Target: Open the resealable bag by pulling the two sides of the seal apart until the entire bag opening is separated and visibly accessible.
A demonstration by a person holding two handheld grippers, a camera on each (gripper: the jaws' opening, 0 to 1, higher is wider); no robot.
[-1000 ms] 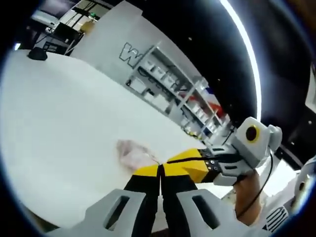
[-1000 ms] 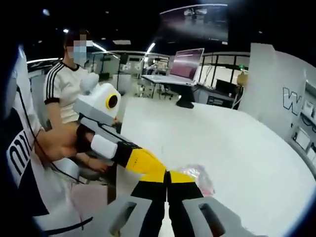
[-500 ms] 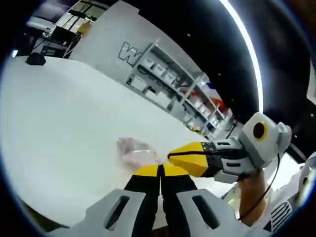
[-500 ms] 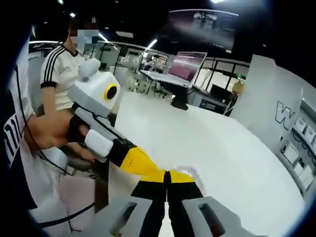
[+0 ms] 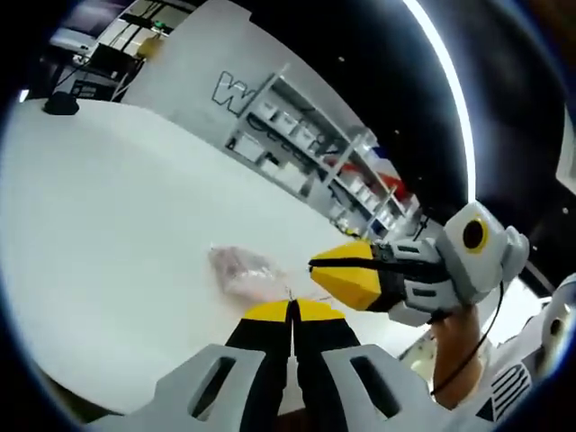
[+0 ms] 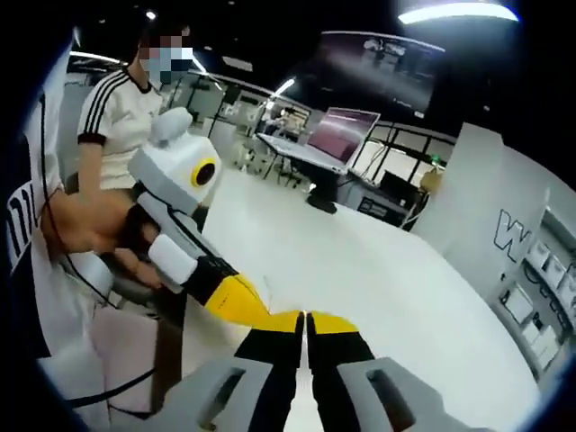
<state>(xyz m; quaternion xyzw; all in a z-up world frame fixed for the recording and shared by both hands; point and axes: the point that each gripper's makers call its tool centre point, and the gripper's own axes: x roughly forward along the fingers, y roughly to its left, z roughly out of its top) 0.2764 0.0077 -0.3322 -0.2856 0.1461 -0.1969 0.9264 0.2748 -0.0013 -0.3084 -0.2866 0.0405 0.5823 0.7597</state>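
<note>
Centrally in the left gripper view, a crinkled clear plastic bag [image 5: 245,272] is pinched by both yellow-tipped grippers [image 5: 292,308] [image 5: 317,268], jaws closed, over a smooth white table [image 5: 108,207].

Resealable bag [image 5: 245,272] is blurry past the left gripper [image 5: 292,309] tips: its seal edge is hidden behind the closed yellow tips, contents too smeared to tell. In the right gripper view, the right gripper [image 6: 305,317] tips cover whatever they pinch, and both grippers' bodies are cut off at the bottom edge.
</note>
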